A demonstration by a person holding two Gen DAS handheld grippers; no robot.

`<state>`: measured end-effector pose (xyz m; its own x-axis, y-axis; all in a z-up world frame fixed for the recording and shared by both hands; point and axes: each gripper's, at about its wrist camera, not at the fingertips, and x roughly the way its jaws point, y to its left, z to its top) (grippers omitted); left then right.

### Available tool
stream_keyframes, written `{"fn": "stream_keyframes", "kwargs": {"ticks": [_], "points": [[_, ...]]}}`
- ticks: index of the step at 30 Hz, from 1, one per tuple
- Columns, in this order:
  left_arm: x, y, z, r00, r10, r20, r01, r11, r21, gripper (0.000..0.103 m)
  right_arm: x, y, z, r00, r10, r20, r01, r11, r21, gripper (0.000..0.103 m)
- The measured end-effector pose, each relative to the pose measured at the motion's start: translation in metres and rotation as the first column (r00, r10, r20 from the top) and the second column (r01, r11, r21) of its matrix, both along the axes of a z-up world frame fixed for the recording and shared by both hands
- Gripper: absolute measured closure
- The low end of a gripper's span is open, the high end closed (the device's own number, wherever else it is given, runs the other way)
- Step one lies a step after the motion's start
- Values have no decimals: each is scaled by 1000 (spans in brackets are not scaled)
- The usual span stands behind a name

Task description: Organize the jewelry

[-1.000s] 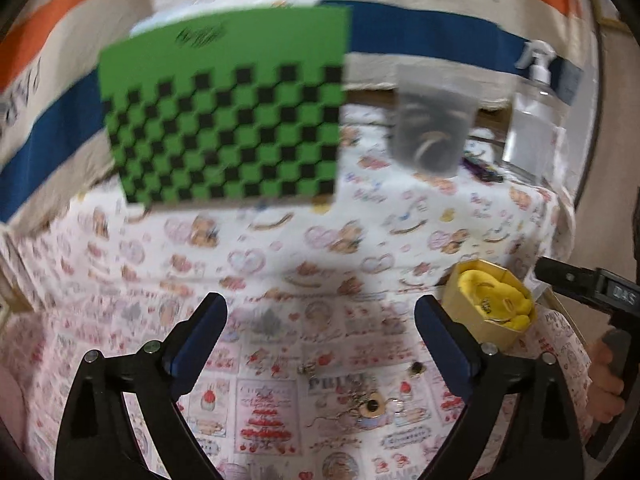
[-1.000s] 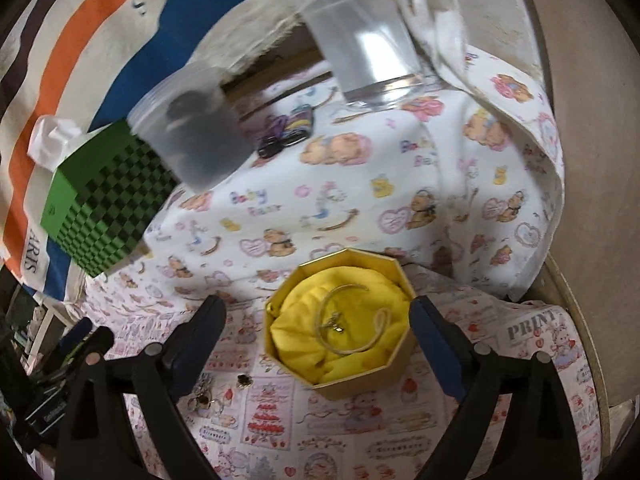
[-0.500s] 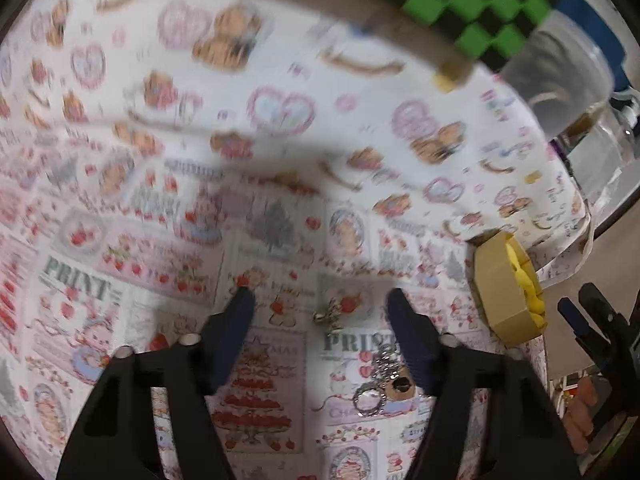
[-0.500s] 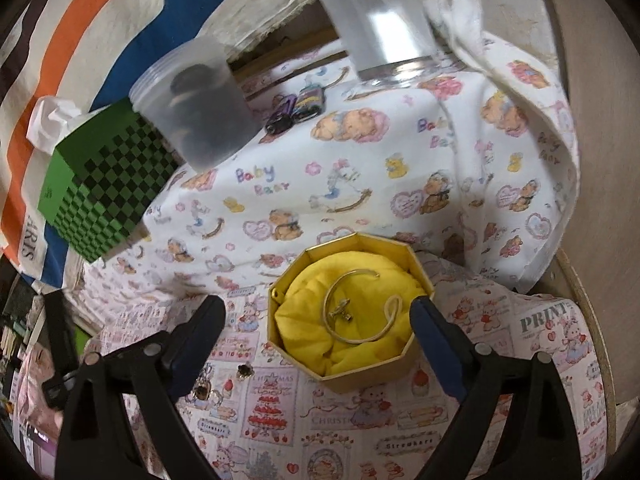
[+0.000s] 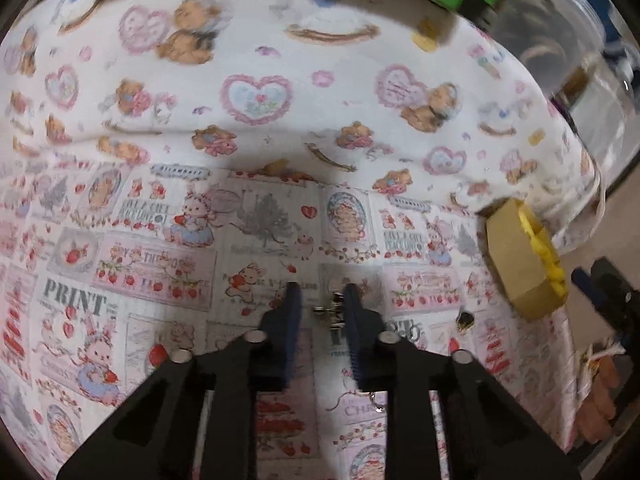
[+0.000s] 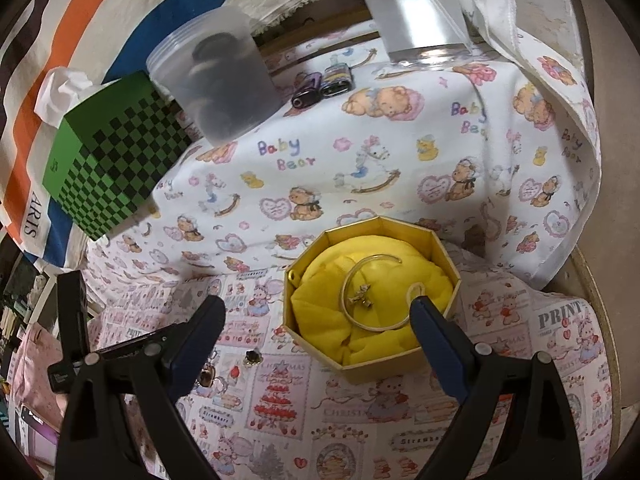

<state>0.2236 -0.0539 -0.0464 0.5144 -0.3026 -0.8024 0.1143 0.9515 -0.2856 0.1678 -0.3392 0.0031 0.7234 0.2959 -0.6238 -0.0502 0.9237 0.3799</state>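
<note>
1. The left gripper (image 5: pixel 319 300) is pointing down at a printed tablecloth (image 5: pixel 168 240), its blue fingers (image 5: pixel 289 322) drawn narrow around a small silver jewelry piece (image 5: pixel 330 310) lying between the tips; whether they are touching it cannot be told through the blur.
2. A small dark-stoned piece (image 5: pixel 465 319) is lying on the cloth at about 3 o'clock from that gripper.
3. The right gripper (image 6: pixel 316 316) is hovering with its jaws spread wide, holding nothing.
4. An open octagonal gold box (image 6: pixel 362 366) is sitting between the right gripper's fingertips, at 12 o'clock from the camera. It is holding crumpled yellow fabric (image 6: pixel 320 312), and on that fabric a gold bangle (image 6: pixel 360 320) with a small charm is resting.
5. At 10 o'clock from the box, a clear lidded tub (image 6: pixel 216 80) is standing with dark round things inside, too blurred to name.
6. A green checkered box (image 6: pixel 116 160) is sitting at 9 o'clock from that tub, white tissue showing at its top.
7. At 12 o'clock, a clear plastic bottle (image 6: pixel 416 12) is standing at the back.
</note>
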Motion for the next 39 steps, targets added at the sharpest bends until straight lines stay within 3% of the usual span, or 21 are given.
{"fn": "stream_keyframes", "kwargs": {"ticks": [5,7,9,11,13,17,21,23,27,39], "points": [[-11,-4,12,998,-5,56,3,999,35,90,-6,23,1,997,76,31,-76,997,-3,10],[-17,-1,21,996,4,86,-7,999,31,90,-8,32,0,988,145,47,-147,988,45,10],[-23,3,31,992,7,126,-8,1000,4,90,-7,44,-6,970,242,32,-244,961,134,10],[-32,8,42,979,10,202,-1,999,-43,90,-6,58,-12,967,253,16,-254,961,113,11],[-42,9,50,960,11,279,6,998,-62,89,-4,71,-17,967,255,5,-255,965,57,19],[-47,8,52,924,52,380,-63,998,16,89,4,91,-31,973,228,-31,-230,972,-52,45],[-33,17,37,945,67,319,-59,998,-34,89,14,107,-45,967,234,-104,-248,957,-150,65],[-30,22,33,947,85,308,-85,996,-12,90,16,106,-49,968,225,-113,-242,954,-177,72],[-32,25,34,944,93,316,-86,996,-35,89,21,111,-54,977,184,-111,-208,942,-263,83],[-32,26,34,943,107,316,-101,994,-34,89,25,117,-60,971,212,-109,-237,913,-332,91]]}}
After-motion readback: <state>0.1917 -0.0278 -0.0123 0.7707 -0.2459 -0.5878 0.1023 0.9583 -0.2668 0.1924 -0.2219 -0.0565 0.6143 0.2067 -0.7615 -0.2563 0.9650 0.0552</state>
